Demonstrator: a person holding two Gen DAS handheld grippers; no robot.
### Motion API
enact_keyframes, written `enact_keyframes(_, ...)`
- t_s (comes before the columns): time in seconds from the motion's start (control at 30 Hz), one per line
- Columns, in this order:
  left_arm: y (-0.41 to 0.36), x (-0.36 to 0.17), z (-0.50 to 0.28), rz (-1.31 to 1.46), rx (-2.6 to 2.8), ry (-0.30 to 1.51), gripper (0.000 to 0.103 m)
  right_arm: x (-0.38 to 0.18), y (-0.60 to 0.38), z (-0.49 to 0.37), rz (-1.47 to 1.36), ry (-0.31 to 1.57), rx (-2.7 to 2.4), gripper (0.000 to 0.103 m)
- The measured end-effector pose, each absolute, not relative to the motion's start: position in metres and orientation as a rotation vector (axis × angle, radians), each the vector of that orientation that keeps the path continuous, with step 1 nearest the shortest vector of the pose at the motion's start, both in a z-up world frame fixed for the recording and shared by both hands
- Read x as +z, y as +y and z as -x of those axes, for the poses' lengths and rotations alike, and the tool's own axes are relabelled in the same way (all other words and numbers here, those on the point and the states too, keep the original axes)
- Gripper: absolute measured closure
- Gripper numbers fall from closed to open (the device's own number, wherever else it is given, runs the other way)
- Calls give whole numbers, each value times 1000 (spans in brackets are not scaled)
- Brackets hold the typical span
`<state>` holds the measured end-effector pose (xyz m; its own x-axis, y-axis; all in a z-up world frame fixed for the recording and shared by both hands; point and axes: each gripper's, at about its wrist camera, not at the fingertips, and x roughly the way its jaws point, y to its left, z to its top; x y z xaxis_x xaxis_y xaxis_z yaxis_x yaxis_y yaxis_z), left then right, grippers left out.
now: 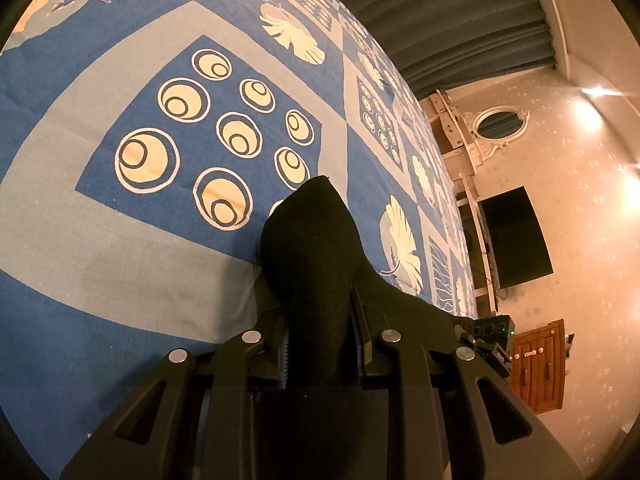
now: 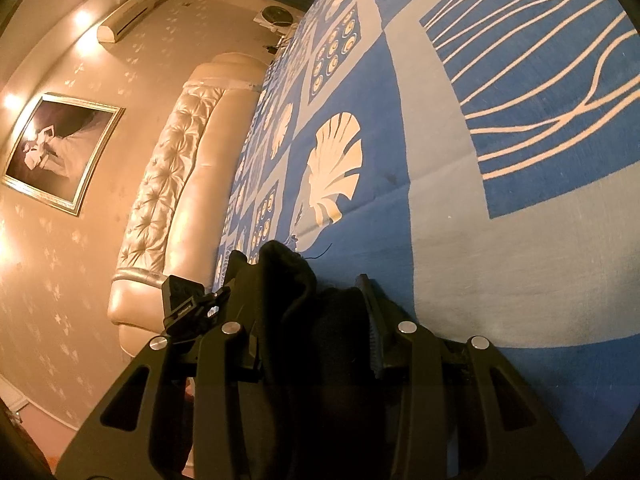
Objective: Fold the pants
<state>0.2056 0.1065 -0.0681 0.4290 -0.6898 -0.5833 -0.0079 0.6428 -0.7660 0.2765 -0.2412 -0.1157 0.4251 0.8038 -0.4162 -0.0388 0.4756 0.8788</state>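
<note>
A bunched edge of the black pants (image 1: 316, 264) stands pinched in the left claw (image 1: 320, 344), its two fingers pressed onto the cloth from either side, as seen from the left wrist. In the right wrist view the right claw (image 2: 316, 320) likewise nips a thicker gather of the same dark garment (image 2: 288, 276), which fills the gap between its fingers and spills forward past the tips. Both claws tilt downward over a bed, so the held fabric lies directly ahead of each and rises between the fingers; the rest of the pants hangs below the cameras, out of sight, and its long axis cannot be read. Neither hand looks nearer to the load, since each already grips its own piece. Just beyond stretches the blue and grey patterned bedspread (image 1: 132, 248), printed with cream rings and shell shapes. Farther off are a tufted cream headboard (image 2: 172, 176), a framed picture (image 2: 60, 152), grey curtains (image 1: 440, 4) and a dark wall screen (image 1: 516, 236).
</note>
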Motion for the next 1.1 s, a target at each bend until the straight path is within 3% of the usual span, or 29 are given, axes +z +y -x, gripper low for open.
enact_keyframes(0.4,108,-73,-206,777,-499,1044,75,-120,-242,-274,-946,984,636,67)
enact_keyframes(0.5,107,-73,-206,765,-496,1039,68,-119,-241,-274,-947,984,638,66)
enact_keyframes(0.57,107,-73,-205,756,-497,1032,60,-119,-242,-273,-960,981,643,62)
enact_keyframes(0.73,116,-70,-195,810,-526,1014,41,-107,-250,-260,-1000,944,636,36)
enact_keyframes(0.83,124,-64,-177,826,-549,1003,32,-100,-265,-242,-1024,913,599,26)
enact_keyframes(1.1,131,-65,-111,795,-571,1045,28,-96,-282,-177,-981,970,507,21)
